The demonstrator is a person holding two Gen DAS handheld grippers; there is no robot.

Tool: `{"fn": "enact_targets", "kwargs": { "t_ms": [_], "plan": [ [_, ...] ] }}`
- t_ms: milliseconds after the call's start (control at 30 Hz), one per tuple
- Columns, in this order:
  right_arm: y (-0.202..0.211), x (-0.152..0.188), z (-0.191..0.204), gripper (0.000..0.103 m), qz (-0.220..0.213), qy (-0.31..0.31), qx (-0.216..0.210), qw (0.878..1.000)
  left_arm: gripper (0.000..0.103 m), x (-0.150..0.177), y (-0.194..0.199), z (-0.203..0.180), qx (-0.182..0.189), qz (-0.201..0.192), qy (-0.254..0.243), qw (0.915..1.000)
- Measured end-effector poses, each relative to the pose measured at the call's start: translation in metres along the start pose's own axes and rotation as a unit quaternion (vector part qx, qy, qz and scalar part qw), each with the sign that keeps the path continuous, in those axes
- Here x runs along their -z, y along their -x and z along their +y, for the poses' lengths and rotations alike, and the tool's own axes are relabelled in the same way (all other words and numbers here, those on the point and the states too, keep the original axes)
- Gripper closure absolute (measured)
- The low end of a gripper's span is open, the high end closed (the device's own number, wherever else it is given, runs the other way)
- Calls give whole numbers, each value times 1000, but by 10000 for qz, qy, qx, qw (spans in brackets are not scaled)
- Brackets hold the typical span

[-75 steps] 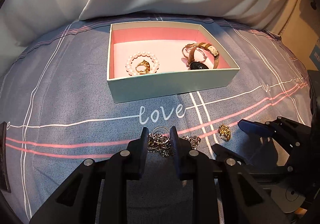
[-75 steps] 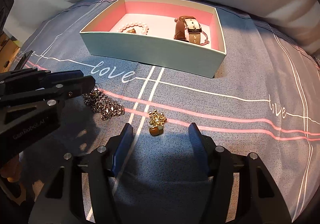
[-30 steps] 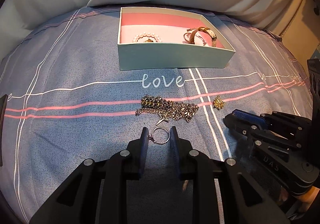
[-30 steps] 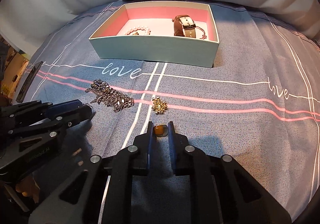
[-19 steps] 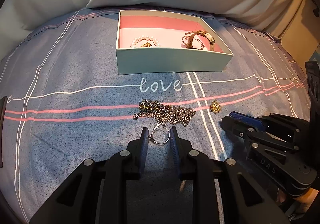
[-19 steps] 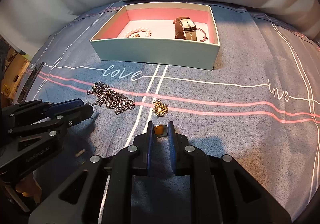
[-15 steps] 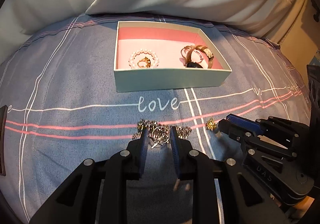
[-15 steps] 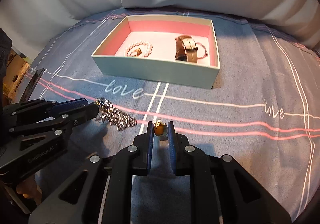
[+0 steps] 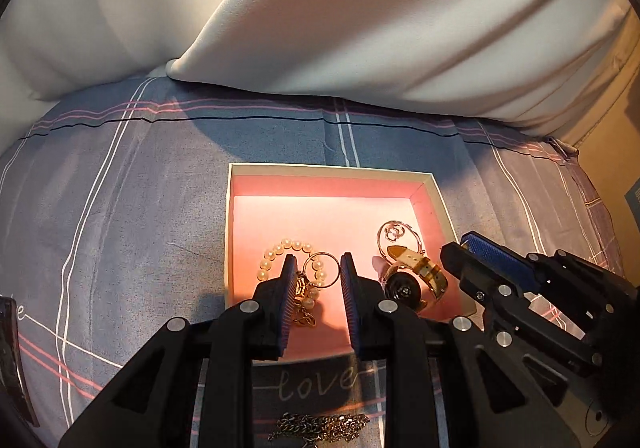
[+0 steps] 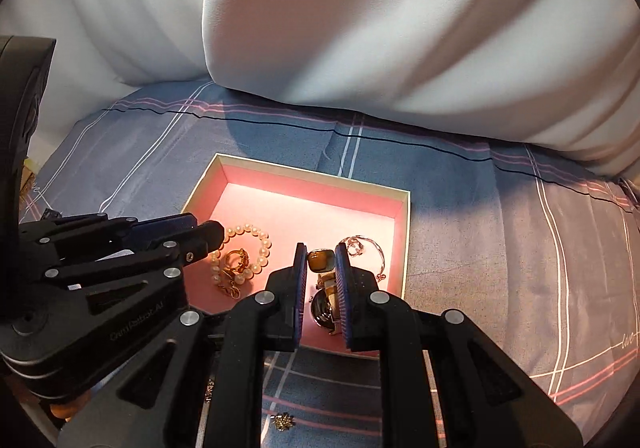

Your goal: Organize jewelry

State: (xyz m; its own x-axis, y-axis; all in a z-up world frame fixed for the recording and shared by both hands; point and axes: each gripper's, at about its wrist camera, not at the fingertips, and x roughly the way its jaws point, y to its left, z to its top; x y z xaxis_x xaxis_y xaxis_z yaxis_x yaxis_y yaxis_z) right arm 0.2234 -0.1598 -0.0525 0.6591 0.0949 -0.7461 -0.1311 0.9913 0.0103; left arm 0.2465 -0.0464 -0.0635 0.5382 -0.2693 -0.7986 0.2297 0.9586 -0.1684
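Observation:
The pink-lined box lies on the bed. It holds a pearl bracelet, a gold ring and a brown-strap watch. My left gripper is shut on the metal ring of a silver chain necklace, whose chain hangs down below the box's front wall. My right gripper is shut on an amber stone earring over the box's right half; its gold flower end dangles below.
White pillows lie behind the box. The blue-grey sheet has white and pink lines and the word "love". Each gripper shows in the other's view: the right one and the left one.
Both grippers have lifted their pieces off the sheet and moved forward, and now hang over the box. The chain and the flower end now dangle in the air.

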Motion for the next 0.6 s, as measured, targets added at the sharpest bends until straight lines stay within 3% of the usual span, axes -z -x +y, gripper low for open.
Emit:
{"fn": "enact_targets", "kwargs": {
  "t_ms": [400,467,533,567,600],
  "plan": [
    [-25,15,-5,87,358,-38,55,9993,79,1,-11,0,-5,138,-89,9999],
    [-22,16,-6,86,356,-48,59,9993,62,1,-8,2,-41,106,-29,9999],
    [-18,18,-6,73,335,-56,90,9994,49,2,-3,5,-56,39,51,10000],
    [-14,20,-6,51,294,-67,114,9995,47,3,1,6,-13,14,49,10000],
    [-10,23,-6,41,246,-51,149,9996,47,5,5,6,-5,-5,26,10000]
  ]
}}
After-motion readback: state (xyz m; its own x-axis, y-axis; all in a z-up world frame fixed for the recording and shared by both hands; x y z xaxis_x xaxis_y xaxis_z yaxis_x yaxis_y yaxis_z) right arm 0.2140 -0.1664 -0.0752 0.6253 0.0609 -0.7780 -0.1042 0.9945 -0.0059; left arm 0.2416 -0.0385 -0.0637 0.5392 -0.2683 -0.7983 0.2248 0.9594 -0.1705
